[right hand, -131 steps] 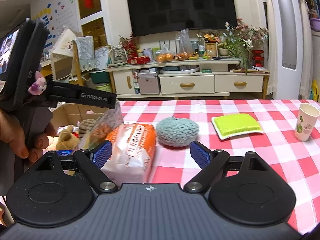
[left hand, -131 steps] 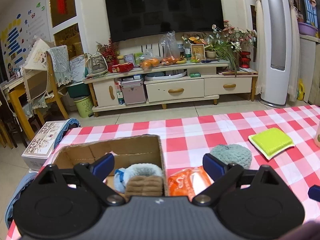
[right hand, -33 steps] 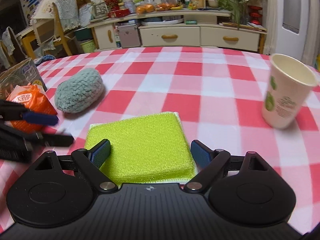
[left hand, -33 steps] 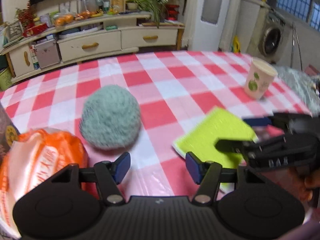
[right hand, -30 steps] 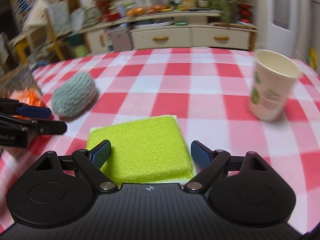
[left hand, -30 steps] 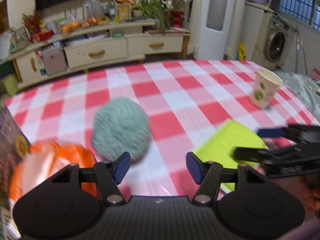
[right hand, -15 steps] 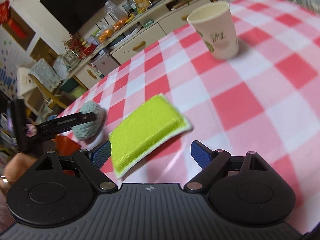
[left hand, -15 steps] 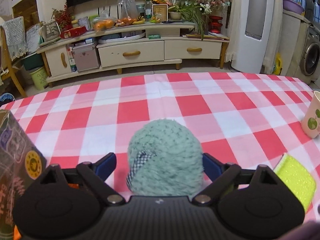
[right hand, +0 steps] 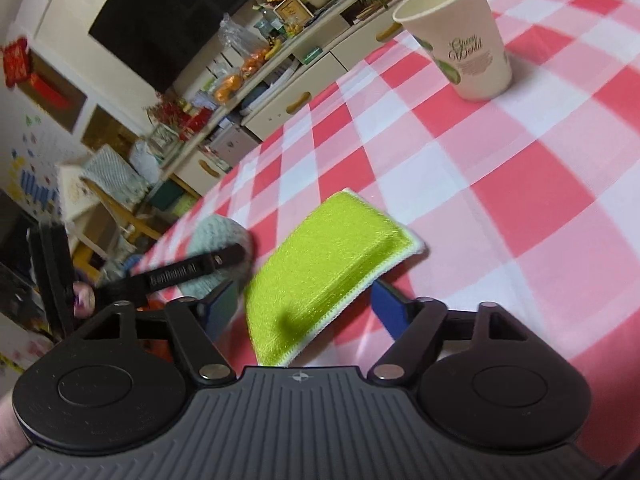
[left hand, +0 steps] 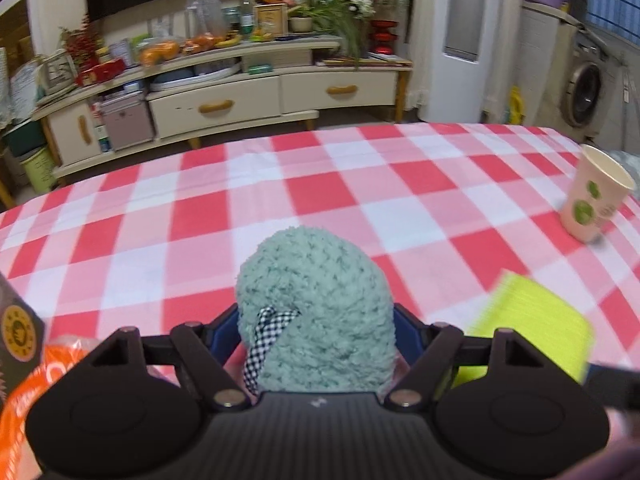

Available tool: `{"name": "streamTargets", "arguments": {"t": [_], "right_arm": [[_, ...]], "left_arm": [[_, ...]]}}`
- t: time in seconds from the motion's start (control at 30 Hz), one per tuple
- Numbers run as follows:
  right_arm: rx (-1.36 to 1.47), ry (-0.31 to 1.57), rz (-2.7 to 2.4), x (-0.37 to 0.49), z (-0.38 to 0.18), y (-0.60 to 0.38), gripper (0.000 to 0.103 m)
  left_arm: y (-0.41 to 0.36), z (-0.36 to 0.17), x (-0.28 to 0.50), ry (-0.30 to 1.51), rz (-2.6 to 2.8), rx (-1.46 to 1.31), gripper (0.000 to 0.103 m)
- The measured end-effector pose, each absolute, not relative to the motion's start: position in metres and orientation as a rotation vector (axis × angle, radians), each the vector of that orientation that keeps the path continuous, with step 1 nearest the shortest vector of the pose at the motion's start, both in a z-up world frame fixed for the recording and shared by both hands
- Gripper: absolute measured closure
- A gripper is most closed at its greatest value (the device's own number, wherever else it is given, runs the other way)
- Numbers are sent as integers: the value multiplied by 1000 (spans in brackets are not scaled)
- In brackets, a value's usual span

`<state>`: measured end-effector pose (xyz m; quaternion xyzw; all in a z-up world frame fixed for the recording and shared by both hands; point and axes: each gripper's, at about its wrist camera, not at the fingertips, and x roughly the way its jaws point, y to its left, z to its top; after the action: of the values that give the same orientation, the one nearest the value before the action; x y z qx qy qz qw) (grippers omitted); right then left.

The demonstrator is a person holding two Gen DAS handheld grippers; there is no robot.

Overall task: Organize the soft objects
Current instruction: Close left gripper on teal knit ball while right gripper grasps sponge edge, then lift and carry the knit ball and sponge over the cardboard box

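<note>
My left gripper (left hand: 316,326) is shut on a fluffy teal plush (left hand: 314,308) with a checked ribbon, squeezed between both blue pads. My right gripper (right hand: 304,304) is shut on a lime-green sponge (right hand: 324,272) with a white edge, tilted and lifted off the red-and-white checked tablecloth (right hand: 500,168). The sponge also shows at the right of the left wrist view (left hand: 528,324). The teal plush and the left gripper's finger (right hand: 192,272) show at the left of the right wrist view.
A paper cup stands at the table's right (left hand: 592,196), also far right in the right wrist view (right hand: 460,36). An orange packet (left hand: 24,392) and a cardboard box corner (left hand: 16,320) lie at the left. A TV cabinet (left hand: 224,92) stands beyond the table.
My left gripper has closed on the teal plush. My right gripper has closed on the green sponge and lifted it, tilting further to the left.
</note>
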<state>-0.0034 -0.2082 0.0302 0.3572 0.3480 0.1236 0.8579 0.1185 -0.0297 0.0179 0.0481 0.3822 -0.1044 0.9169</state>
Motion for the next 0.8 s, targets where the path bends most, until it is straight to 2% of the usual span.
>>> {"name": "streamTargets", "arguments": {"t": [0.03,0.17,0.33,0.4,0.6,0.8], "right_arm": [[773,727,265,-1,28,-209,19],[834,699,280,4,25,-209,26],[860,652,321,2,32,-203,48],[812,651,297,2,35,-198,49],[796,682,224,8,27,-202,72],[697,667,206,-1,36,-195,76]], "left_arm": [[-33,18,115,787,-230,100,27],[-45,17,102,788,-292,125,27],[-57,16,84,794,-359,137,27],[-61,16,78,788,-375,144,27],[-62,18,69,775,-379,131,33],[-62,19,57,768,-388,120,35]]}}
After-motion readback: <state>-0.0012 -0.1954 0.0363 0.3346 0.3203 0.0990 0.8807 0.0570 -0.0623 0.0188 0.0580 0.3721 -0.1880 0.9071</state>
